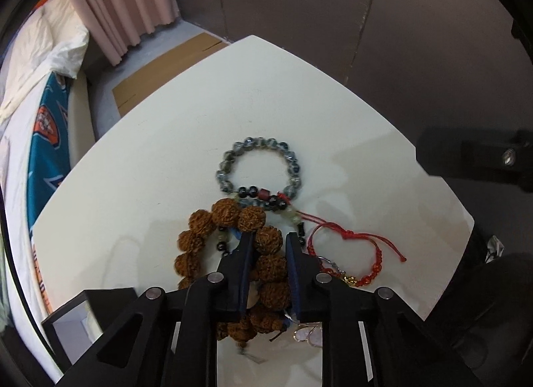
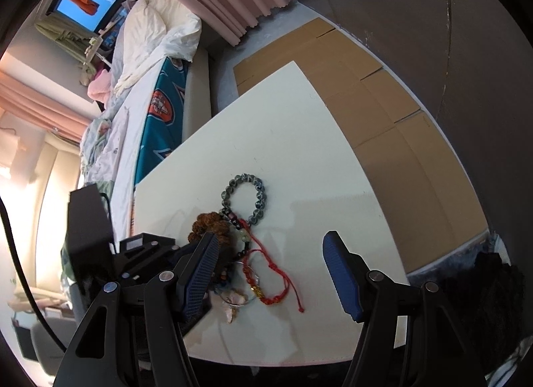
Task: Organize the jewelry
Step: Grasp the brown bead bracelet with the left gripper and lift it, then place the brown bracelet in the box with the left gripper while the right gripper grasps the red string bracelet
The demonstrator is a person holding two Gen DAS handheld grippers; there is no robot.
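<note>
Now we have our left gripper (image 1: 268,237) closed around one bead of the brown seed-bead bracelet (image 1: 200,237), its fingers pinching that side of the loop, likely to lift it clear of the tangled pile on the white table (image 1: 200,114). Our right gripper (image 2: 271,247) hangs above the red cord bracelet (image 2: 266,273), fingers wide apart, holding nothing.

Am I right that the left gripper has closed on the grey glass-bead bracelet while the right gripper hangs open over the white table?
Not quite: the left gripper is closed on the brown rudraksha-seed bracelet, as the left wrist view shows. The grey glass-bead bracelet lies untouched beyond it. The right gripper does hang open over the white table.
</note>
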